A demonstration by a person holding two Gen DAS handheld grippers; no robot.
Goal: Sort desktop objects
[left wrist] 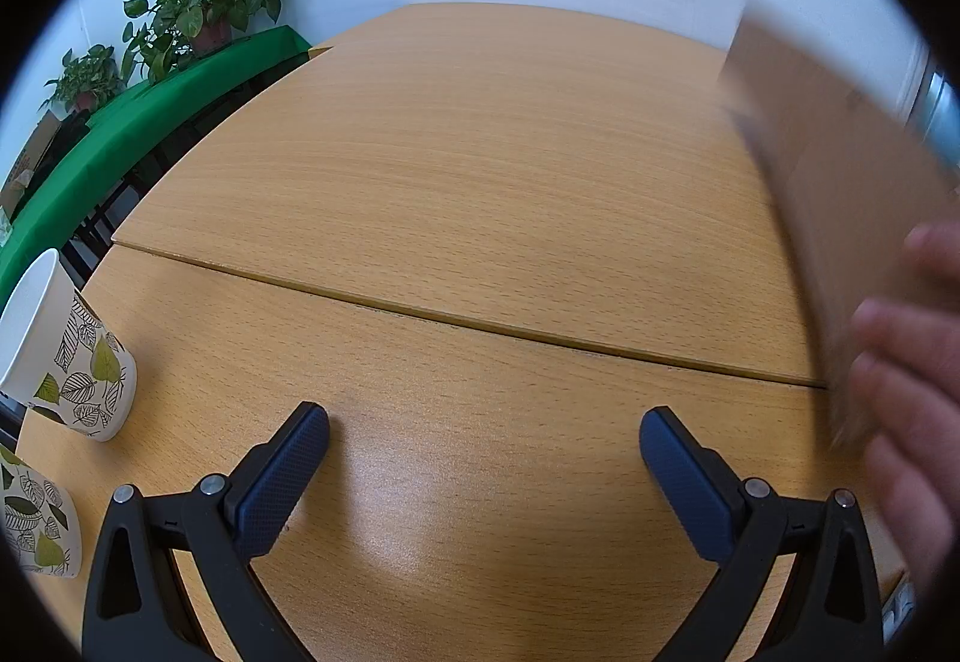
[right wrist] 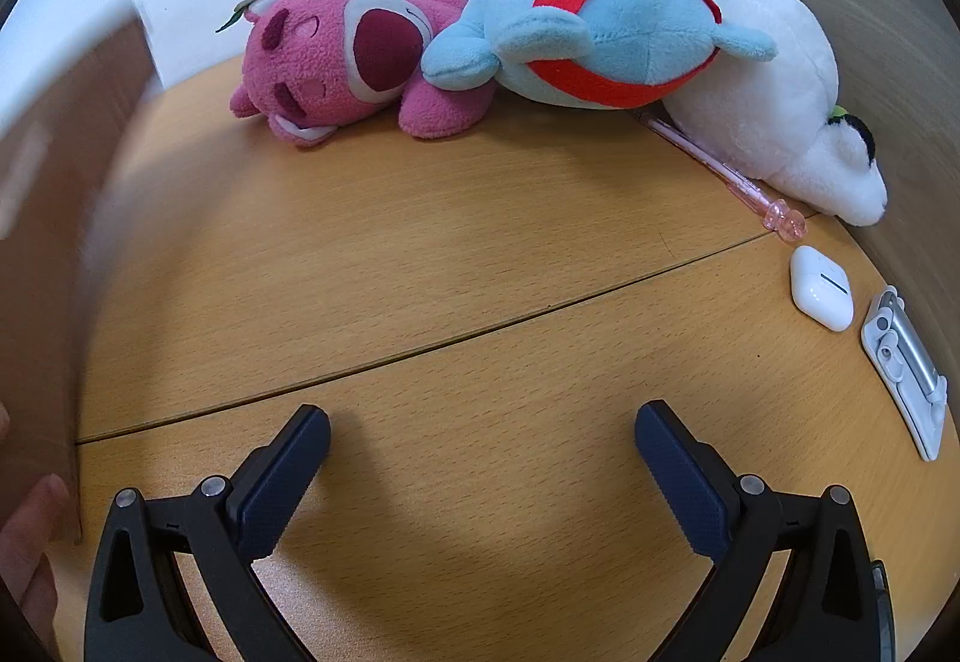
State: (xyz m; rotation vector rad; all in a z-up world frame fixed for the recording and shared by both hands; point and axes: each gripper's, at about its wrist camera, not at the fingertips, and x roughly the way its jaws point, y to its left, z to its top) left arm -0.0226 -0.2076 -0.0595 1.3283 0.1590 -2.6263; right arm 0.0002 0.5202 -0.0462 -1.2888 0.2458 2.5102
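Evidently nothing is sorted yet: left gripper (left wrist: 483,446) and right gripper (right wrist: 482,443) both gape wide and empty while a hand (left wrist: 906,398) positions a cardboard box (left wrist: 840,170), presumably as the bin

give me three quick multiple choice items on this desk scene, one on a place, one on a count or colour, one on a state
1. Where does the white earbud case lie?
A. between the pink pen and the silver stand
B. on the pink plush
C. inside a cup

2. How many leaf-print paper cups show in the left wrist view?
A. one
B. two
C. four

3. How do the right tongs stand?
A. shut on the pen
B. open, holding nothing
C. shut on a plush

Key: 1 A, it sits on the table between them; 2 B, a second cup stands nearer; 3 B, bare wood shows between the fingers.
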